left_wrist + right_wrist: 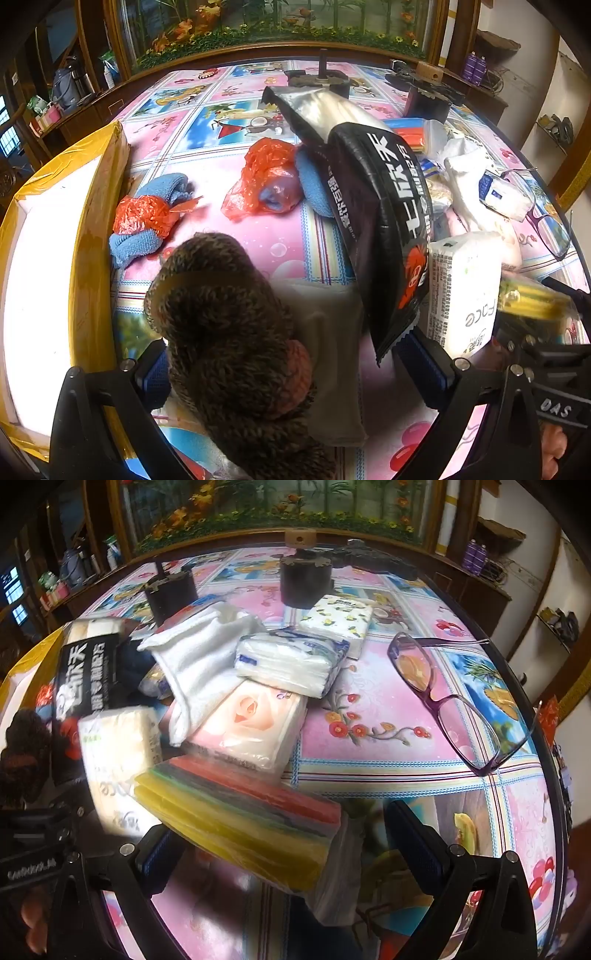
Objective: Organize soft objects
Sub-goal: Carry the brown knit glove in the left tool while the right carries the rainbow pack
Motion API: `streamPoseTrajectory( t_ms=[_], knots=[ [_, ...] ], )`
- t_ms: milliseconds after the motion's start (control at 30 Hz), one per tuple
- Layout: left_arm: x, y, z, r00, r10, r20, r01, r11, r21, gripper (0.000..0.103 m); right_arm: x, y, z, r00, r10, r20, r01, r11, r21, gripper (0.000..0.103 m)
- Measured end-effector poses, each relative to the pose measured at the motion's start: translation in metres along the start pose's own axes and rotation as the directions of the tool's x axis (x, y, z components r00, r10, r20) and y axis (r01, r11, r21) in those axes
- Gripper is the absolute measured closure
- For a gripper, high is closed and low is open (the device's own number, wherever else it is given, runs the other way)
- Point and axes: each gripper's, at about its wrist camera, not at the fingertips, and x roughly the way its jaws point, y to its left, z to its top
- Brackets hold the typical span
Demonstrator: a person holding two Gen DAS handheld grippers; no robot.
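In the left wrist view my left gripper (290, 369) stands open around a brown knitted piece (229, 332), which lies over a beige cloth (332, 354); its pads do not press on the knit. Two blue towels wrapped in orange plastic bags (147, 218) (269, 181) lie beyond it. A black snack bag (380, 221) leans beside a white tissue pack (461, 291). In the right wrist view my right gripper (286, 853) is open, and a blurred, clear-wrapped pack of coloured cloths (240, 823) sits between its fingers, clear of the right one. Behind it are a white towel (199, 657) and several tissue packs (255, 727) (291, 661).
A yellow-taped box (55, 258) stands along the left of the flowered tablecloth (369, 746). Purple glasses (443, 701) lie at the right. Two dark cylinders (170, 590) (303, 579) stand at the back. A wooden-framed cabinet runs behind the table.
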Motion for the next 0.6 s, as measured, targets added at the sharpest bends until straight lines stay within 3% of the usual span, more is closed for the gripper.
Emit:
streamPoseTrajectory(
  t_ms=[133,200,233,267,300,367,467,600],
  knots=[
    [-0.004,0.000,-0.003,1.000,0.002,-0.016,-0.002,1.000,0.008,0.000,-0.019,-0.007,-0.009,0.997,0.060,0.040,-0.057,0.996,-0.062,0.001],
    [-0.009,-0.001,-0.006,1.000,0.015,-0.022,-0.015,1.000,0.014,0.000,-0.035,-0.007,-0.017,0.987,0.139,0.083,-0.128,0.983,-0.128,0.001],
    [-0.014,-0.002,-0.007,1.000,0.000,-0.015,0.001,0.999,0.033,0.000,-0.044,-0.005,-0.021,0.984,0.144,0.108,-0.123,0.976,-0.180,0.001],
    [-0.019,-0.004,-0.009,1.000,-0.008,-0.003,0.008,0.998,0.062,0.000,-0.054,-0.004,-0.027,0.977,0.161,0.139,-0.126,0.965,-0.228,0.001],
    [-0.026,-0.006,-0.012,1.000,-0.018,0.016,0.016,0.996,0.087,0.000,-0.063,0.000,-0.036,0.956,0.200,0.214,-0.135,0.949,-0.285,0.001],
    [-0.041,-0.006,-0.017,0.997,-0.073,0.032,0.068,0.990,0.124,0.000,-0.080,0.001,-0.046,0.931,0.281,0.233,-0.195,0.922,-0.334,0.004],
    [-0.053,0.006,-0.026,0.988,-0.148,0.042,0.139,0.976,0.166,0.000,-0.090,0.004,-0.044,0.927,0.303,0.219,-0.197,0.894,-0.402,0.010],
    [-0.073,0.007,-0.040,0.971,-0.228,0.070,0.207,0.952,0.226,0.000,-0.084,0.006,-0.041,0.925,0.365,0.107,-0.261,0.814,-0.520,0.015]
  ],
)
